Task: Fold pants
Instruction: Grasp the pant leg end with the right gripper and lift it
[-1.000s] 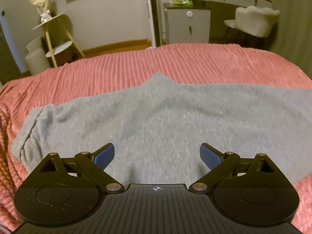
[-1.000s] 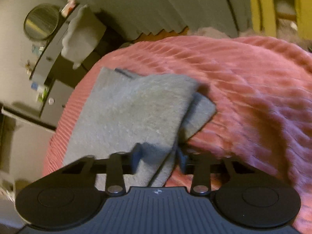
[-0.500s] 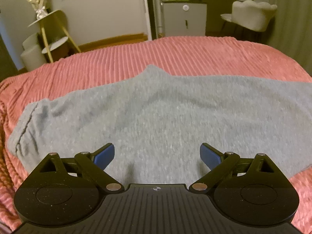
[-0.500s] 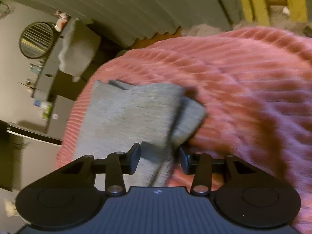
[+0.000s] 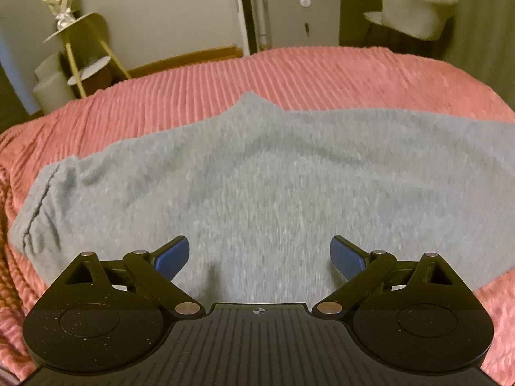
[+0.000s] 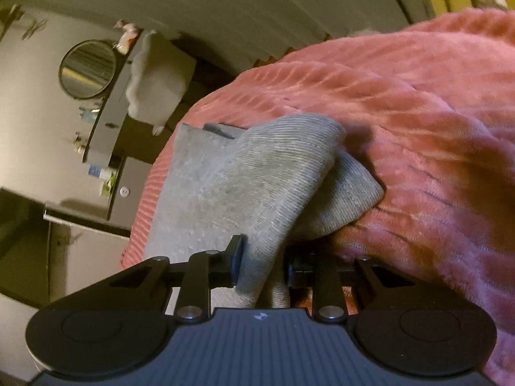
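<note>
Grey pants [image 5: 257, 167] lie spread across a pink ribbed blanket [image 5: 289, 74], waistband at the left. My left gripper [image 5: 259, 251] hovers over the near edge of the pants, open, with nothing between its blue pads. In the right wrist view the leg end of the pants [image 6: 257, 173] is lifted and bunched into a fold. My right gripper [image 6: 262, 263] has that fold between its fingers; its jaws are closing and both pads touch the cloth. The blanket [image 6: 418, 128] lies right of it.
Beyond the bed's far edge stand a yellow-legged side table [image 5: 80, 45], a white cabinet [image 5: 302, 16] and a pale chair [image 5: 418, 9]. A round mirror [image 6: 87, 68] hangs on the wall by a dark dresser.
My right gripper has sunk toward the bed and its jaws have narrowed on the leg end, which now bunches up. The left gripper stays open over the pants.
</note>
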Demonstrator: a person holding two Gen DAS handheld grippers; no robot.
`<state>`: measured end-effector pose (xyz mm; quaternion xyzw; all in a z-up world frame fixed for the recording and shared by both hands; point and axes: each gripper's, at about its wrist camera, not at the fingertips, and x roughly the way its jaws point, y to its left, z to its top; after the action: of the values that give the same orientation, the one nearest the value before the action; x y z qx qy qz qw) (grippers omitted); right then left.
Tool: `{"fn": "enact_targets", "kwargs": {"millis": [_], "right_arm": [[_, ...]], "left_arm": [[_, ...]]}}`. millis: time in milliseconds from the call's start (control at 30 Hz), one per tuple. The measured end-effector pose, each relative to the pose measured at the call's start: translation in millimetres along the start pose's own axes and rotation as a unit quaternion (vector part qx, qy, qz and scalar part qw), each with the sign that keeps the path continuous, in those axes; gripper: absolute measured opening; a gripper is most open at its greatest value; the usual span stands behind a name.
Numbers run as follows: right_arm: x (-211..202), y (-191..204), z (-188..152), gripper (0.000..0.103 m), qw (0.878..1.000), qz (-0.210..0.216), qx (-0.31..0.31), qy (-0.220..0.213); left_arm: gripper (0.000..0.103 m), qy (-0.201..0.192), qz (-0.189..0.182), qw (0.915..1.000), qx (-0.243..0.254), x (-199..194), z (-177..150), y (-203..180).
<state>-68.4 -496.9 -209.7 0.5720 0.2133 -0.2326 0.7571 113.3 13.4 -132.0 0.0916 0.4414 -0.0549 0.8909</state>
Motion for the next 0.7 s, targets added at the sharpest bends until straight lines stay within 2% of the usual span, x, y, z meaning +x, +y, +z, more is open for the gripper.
{"fn": "enact_targets", "kwargs": {"millis": [167,300,400,467,600,667,700], "right_arm": [[1.8,5.4,-3.5,0.035,1.000,0.006,-0.029,-0.010],[2.9,8.7,2.6,0.035,1.000,-0.005,0.001,0.003],[1.7,13.4,0.9,0.029,1.000,-0.019,-0.017,0.002],[-1.5,20.1,-0.9,0.015,0.999,-0.026,-0.035,-0.006],[-9.4,22.1,-0.5,0.013,0.999,0.014,-0.031,-0.017],[-7.7,18.4,0.8,0.021,0.999,0.019,-0.018,-0.019],[-5.1,15.2,0.7,0.021,1.000,0.015,-0.012,-0.018]], "left_arm": [[0.098,0.003,0.001,1.0000,0.007,3.2,-2.4,-1.5],[0.098,0.003,0.003,1.0000,0.004,2.8,-1.2,-0.5],[0.098,0.003,0.004,1.0000,0.004,3.3,-1.5,-0.5],[0.098,0.005,0.005,1.0000,0.007,4.6,-2.0,-1.1],[0.098,0.012,0.008,0.9998,0.012,8.6,-3.9,-3.4],[0.098,0.014,0.009,0.9998,0.013,10.6,-4.5,-3.8],[0.098,0.015,0.009,0.9998,0.012,11.1,-4.6,-3.6]]}}
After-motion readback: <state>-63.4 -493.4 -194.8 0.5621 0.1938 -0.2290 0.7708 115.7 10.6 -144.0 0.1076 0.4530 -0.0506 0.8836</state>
